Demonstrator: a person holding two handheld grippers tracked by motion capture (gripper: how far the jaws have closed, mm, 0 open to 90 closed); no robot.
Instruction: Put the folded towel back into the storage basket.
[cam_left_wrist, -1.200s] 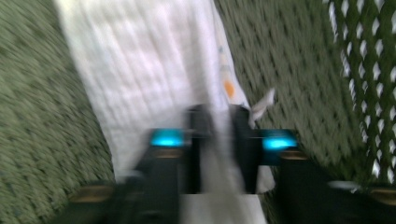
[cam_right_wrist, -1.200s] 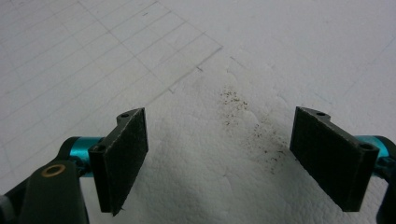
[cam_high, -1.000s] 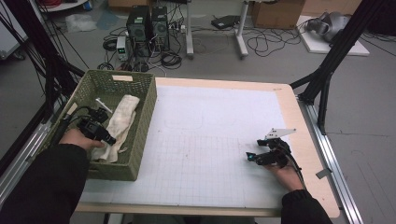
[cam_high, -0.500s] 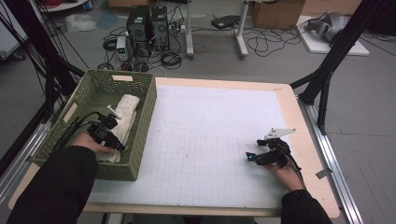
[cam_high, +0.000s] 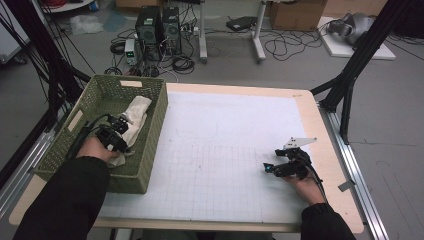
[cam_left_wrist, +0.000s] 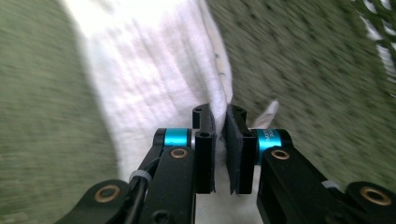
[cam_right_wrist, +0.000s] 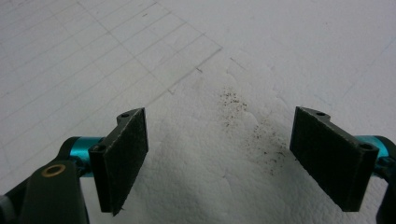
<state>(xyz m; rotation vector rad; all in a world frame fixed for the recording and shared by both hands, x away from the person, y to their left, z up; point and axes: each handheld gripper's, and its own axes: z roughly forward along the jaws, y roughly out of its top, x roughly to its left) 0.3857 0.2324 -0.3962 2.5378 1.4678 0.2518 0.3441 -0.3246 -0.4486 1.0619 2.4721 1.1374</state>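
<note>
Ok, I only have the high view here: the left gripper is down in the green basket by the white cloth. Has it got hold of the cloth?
Observer: In its own view, the left gripper has its jaws nearly together with a thin gap left, and they have just been closing. The hemmed edge of the cloth runs right up to the tips. I cannot tell whether it is pinched.
Operator: And the right gripper on the mat?
Observer: The view from the right gripper shows its jaws wide open with nothing between them.
Operator: Anything on the mat there?
Observer: Fine dark specks on the white mat, just ahead of the jaws.
</note>
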